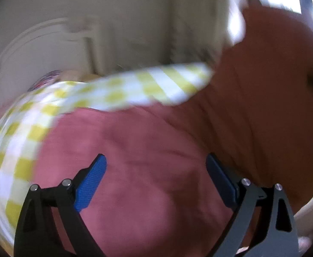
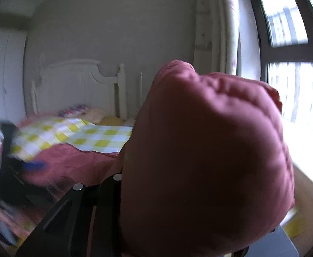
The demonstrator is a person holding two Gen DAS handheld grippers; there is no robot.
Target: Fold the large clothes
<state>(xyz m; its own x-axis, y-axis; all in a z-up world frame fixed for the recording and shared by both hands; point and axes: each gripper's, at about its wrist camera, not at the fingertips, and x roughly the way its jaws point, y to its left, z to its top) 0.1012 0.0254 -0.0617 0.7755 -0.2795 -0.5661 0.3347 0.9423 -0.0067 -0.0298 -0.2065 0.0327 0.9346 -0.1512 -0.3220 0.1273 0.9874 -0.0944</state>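
Observation:
A large pink-red garment lies spread over the bed and rises up on the right side of the left wrist view. My left gripper is open, its blue pads wide apart just above the cloth, holding nothing. In the right wrist view a bunched fold of the same garment fills the frame and covers my right gripper; the fingertips are hidden under the cloth, which is lifted above the bed. The left gripper shows blurred at the left edge of the right wrist view.
A yellow-and-white checked sheet covers the bed beyond the garment. A white headboard and pillows stand at the far end. A bright window is on the right. Both views are motion-blurred.

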